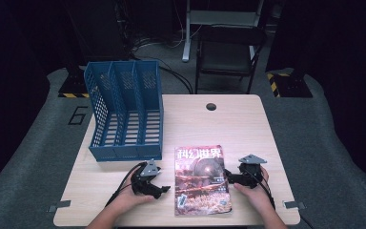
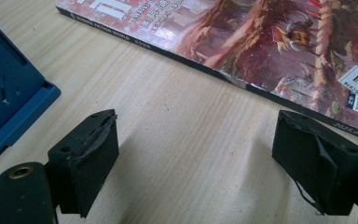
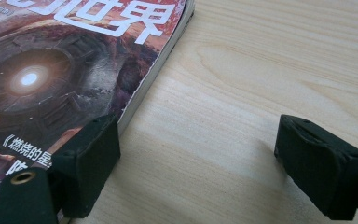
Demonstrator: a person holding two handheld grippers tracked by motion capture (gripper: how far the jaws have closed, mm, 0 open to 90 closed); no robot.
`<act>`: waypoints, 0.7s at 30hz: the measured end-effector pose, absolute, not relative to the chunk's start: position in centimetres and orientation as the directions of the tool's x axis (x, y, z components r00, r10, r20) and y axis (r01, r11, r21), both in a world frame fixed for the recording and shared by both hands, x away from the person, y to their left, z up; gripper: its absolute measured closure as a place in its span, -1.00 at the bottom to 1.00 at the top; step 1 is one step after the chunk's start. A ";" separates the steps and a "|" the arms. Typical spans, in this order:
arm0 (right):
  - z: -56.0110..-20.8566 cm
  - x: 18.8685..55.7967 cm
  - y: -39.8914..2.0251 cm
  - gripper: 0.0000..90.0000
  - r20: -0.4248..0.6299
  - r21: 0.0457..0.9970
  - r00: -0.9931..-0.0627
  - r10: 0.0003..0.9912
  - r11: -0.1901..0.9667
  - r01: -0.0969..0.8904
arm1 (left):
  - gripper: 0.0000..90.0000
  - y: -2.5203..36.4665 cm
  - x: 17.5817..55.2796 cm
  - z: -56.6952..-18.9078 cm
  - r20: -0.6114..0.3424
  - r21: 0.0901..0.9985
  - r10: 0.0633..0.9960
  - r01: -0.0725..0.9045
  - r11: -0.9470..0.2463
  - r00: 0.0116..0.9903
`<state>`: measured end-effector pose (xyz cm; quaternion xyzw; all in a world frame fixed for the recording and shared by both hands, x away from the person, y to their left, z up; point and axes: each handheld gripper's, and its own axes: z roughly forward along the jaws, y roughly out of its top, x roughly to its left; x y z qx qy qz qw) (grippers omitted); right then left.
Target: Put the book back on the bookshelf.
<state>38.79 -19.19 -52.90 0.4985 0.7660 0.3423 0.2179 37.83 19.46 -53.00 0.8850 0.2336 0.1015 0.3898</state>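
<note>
Lying flat on the desk (image 1: 248,119), magazine (image 1: 201,180) front and centre, just right of the blue file rack (image 1: 126,112); left tool (image 1: 164,188) spread wide beside its spine; right tool (image 1: 226,177) spread too, one jaw over the cover edge, pinching nothing.

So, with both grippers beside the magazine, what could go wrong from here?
1. The magazine lies flat on the table, so open jaws may slide over the cover or pinch only a few pages.
2. The right gripper is at the page edge, which may crumple.
3. The left gripper is near the spine; an uneven lift could let the magazine sag or hit the blue file rack.
</note>
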 end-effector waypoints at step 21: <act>-52.4 38.6 -18.7 -0.55 0.010 0.713 -0.381 0.924 0.261 0.651 | -0.68 19.4 37.8 -52.9 0.003 0.732 0.501 0.339 -0.591 0.866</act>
